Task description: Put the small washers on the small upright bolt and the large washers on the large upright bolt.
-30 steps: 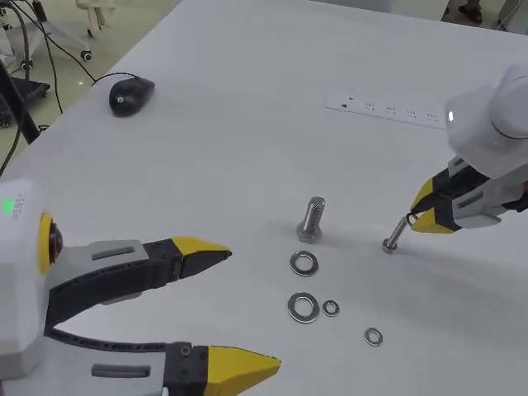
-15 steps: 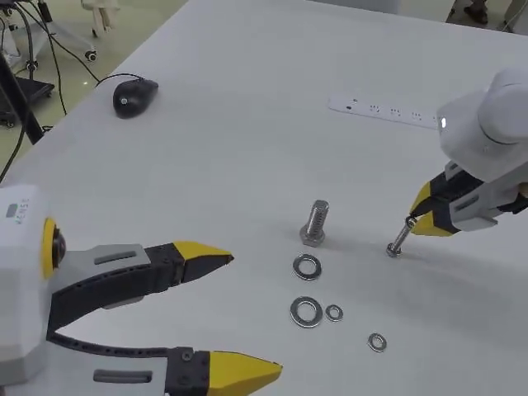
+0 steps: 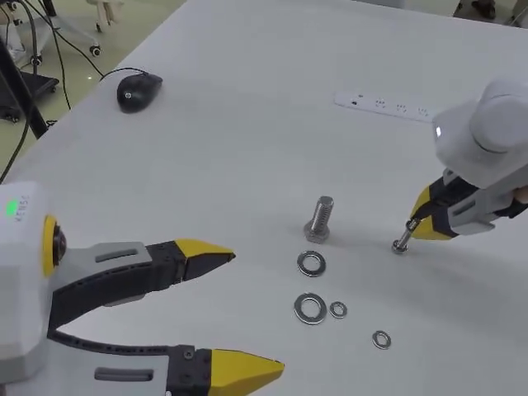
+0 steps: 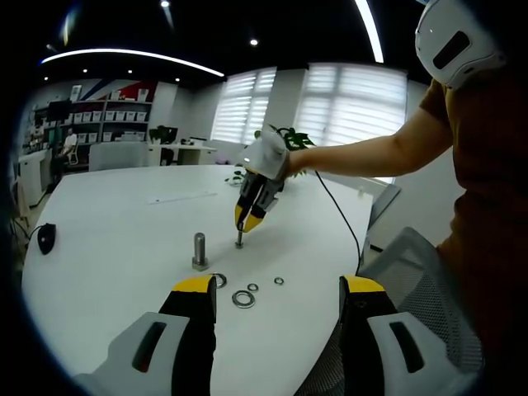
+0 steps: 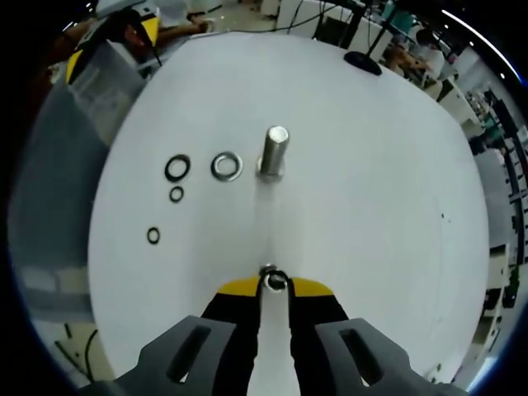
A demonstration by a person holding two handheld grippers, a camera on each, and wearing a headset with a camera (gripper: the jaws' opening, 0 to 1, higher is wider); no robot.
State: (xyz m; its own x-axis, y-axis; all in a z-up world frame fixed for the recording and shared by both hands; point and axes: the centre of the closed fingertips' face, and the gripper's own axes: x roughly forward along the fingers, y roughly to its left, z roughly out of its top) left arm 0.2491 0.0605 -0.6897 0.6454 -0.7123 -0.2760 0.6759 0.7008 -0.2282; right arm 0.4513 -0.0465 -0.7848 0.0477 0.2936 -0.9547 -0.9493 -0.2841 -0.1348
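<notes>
The large bolt [image 3: 320, 219] stands upright mid-table, and the small bolt [image 3: 403, 239] stands to its right. My right gripper [image 3: 417, 224] is shut on a small washer [image 5: 278, 280], held at the small bolt's top [image 5: 266, 271]. Two large washers [image 3: 311, 264] [image 3: 309, 308] and two small washers [image 3: 337, 309] [image 3: 380, 339] lie flat in front of the bolts. My left gripper [image 3: 257, 309] hovers open at the near left, with nothing between its jaws. From the left gripper view, the right gripper [image 4: 247, 216] sits over the small bolt [image 4: 239, 241], beside the large bolt [image 4: 200, 250].
A black mouse [image 3: 139, 89] lies at the far left of the white table [image 3: 231, 148], and a white power strip [image 3: 384, 106] at the far right. Office chairs and cables stand beyond the left edge. A person's arm [image 4: 371, 153] reaches in behind the right gripper.
The right gripper has shifted slightly, bringing the washer closer over the small bolt's top. The head camera has drifted a little. The left gripper has stayed open in place.
</notes>
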